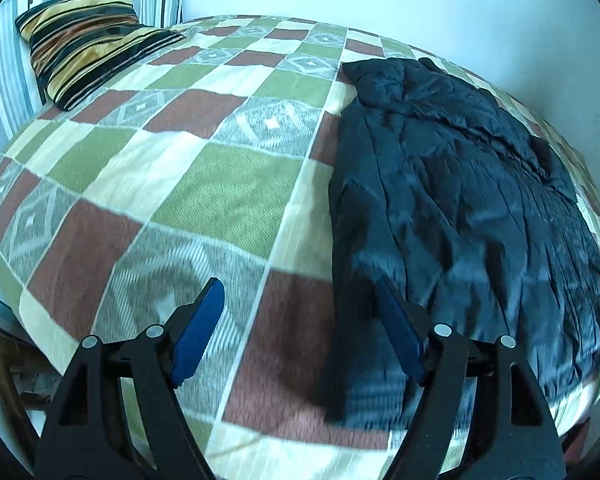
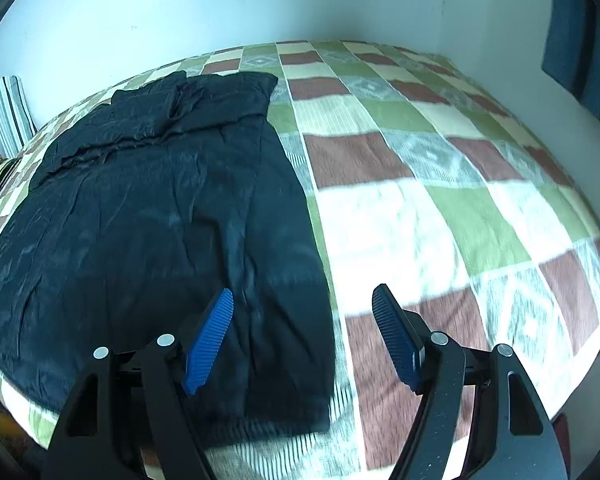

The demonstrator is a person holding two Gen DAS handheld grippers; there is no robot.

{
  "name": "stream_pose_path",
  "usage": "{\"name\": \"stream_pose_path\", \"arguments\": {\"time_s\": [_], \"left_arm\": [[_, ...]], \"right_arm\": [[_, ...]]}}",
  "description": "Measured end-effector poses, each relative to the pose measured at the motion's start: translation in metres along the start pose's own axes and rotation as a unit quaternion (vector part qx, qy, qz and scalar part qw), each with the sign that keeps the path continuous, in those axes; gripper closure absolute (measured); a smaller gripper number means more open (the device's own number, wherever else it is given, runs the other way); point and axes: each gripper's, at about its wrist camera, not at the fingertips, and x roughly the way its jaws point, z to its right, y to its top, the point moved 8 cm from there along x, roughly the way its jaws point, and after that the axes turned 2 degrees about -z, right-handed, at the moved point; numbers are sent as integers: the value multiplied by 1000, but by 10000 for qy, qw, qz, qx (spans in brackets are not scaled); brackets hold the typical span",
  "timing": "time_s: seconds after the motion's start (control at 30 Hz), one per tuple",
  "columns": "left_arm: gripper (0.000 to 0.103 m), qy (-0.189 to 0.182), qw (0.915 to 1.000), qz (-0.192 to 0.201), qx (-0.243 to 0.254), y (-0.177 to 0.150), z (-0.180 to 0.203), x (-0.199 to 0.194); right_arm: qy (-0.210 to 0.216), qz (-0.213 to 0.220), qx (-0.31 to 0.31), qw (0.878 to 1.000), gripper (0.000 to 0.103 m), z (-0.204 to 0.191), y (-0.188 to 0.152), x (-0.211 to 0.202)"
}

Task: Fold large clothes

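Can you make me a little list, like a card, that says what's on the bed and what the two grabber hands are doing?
garment: dark jacket, lying spread on the bed, wrinkled
bed cover: checked bedspread in green, red-brown, cream and grey
pillow: striped pillow at the far left corner
left gripper: open, holding nothing, above the jacket's left edge
right gripper: open, holding nothing, above the jacket's right edge
folding: not started yet

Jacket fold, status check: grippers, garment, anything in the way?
Left gripper and right gripper open, empty. Black jacket lies flat on checkered bedspread. Striped pillow well clear.
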Motion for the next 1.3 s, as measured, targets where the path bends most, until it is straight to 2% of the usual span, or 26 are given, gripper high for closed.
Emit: {"name": "stream_pose_path", "arguments": {"time_s": [0.13,0.37,0.4,0.43,0.47,0.5,0.57,0.63,0.77,0.93,1.0,1.03,1.07,1.1,1.17,1.3], "left_arm": [[25,-103,9999,22,123,-14,5,-4],[25,-327,9992,-182,159,-28,13,5],[25,-333,9992,-181,147,-29,14,6],[25,-313,9992,-176,151,-30,15,8],[29,-331,9991,-202,149,-32,16,9],[31,-380,9989,-235,122,-33,16,11],[45,-579,9979,-296,23,-34,18,11],[50,-718,9969,-328,-2,-34,21,10],[53,-699,9970,-325,108,-37,25,9],[51,-713,9968,-352,74,-39,25,7],[57,-795,9961,-372,31,-40,26,6],[70,-920,9950,-385,21,-40,28,4],[75,-1049,9936,-408,16,-42,30,3],[77,-1039,9938,-395,24,-42,31,1],[87,-1049,9938,-364,95,-41,35,-2],[91,-1127,9933,-250,-84,-38,35,-10]], "right_arm": [[127,-81,144,9998,32,4,-18,0],[479,-185,423,9978,32,0,-35,6],[513,-156,422,9977,35,-2,-36,7],[558,-150,410,9975,45,-5,-37,7],[697,-177,413,9966,55,-9,-39,9],[742,-187,437,9961,56,-11,-39,9],[703,-159,402,9966,59,-13,-39,8],[749,-110,371,9964,66,-16,-39,5],[822,-51,382,9959,76,-18,-40,2],[870,-23,432,9953,79,-18,-42,1],[936,-10,491,9944,82,-18,-41,0],[973,5,511,9939,85,-18,-40,-1],[1002,21,519,9936,87,-17,-40,-2],[1032,51,529,9932,88,-18,-40,-5],[1078,104,541,9926,90,-19,-41,-9],[1205,204,615,9906,92,-19,-41,-18]]}}
